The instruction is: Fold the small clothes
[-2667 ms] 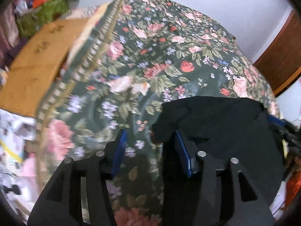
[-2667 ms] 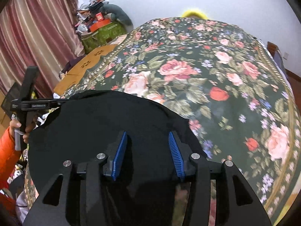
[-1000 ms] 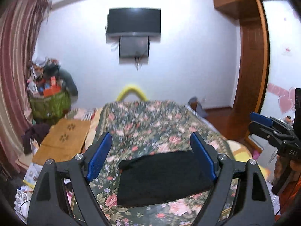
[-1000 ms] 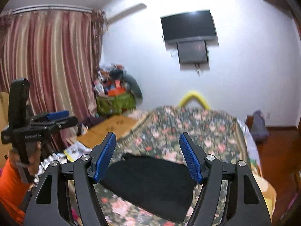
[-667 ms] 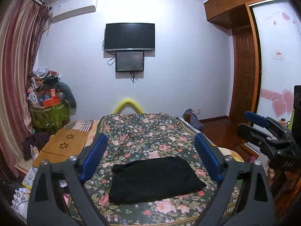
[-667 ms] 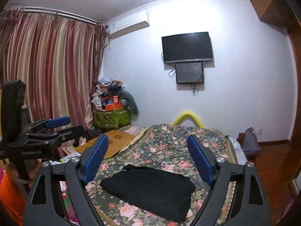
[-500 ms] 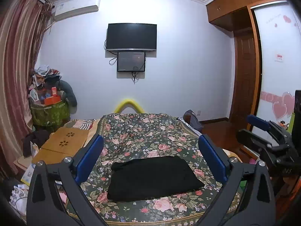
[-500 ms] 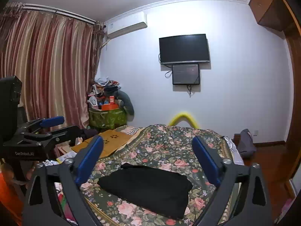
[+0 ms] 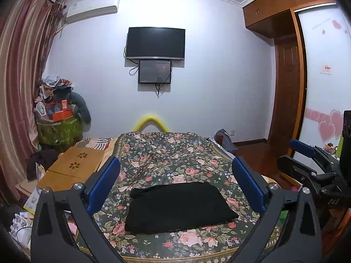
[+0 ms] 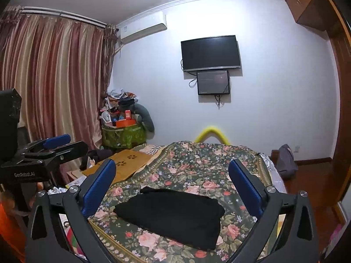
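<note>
Claws first: the left claw [image 9: 175, 186] and right claw [image 10: 172, 188] both hang released, jaws spread wide with nothing between them, where moments ago they were down on the cloth at close range. They have since drawn back off the bed [image 9: 175, 153]. Beyond their tips the black garment [image 9: 178, 206] lies as a compact folded rectangle near the bed's front edge, touched by neither claw. Judging by that, this fold looks finished. Farther off, the television [image 9: 155, 43] hangs on the wall.
</note>
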Tool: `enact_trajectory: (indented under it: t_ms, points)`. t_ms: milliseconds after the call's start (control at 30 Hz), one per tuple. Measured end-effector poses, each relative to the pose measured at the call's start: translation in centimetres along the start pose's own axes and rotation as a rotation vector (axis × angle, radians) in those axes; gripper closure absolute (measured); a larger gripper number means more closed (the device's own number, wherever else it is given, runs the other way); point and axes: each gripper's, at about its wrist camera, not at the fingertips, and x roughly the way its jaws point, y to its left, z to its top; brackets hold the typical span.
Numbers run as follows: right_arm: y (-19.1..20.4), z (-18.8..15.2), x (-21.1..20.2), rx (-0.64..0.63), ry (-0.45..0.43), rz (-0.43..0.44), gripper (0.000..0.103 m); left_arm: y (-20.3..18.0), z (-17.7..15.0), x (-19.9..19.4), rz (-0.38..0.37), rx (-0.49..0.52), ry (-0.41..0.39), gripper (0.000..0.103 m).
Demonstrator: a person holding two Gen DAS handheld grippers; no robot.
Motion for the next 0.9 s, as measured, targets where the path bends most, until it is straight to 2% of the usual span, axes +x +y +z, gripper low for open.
enact_trajectory:
  t_ms: [900]
  points:
    - [-0.42,0.06,0.25,0.026,0.031,-0.002,0.001,-0.23,-0.05,0.56,-0.008,0.008,0.011,0.000]
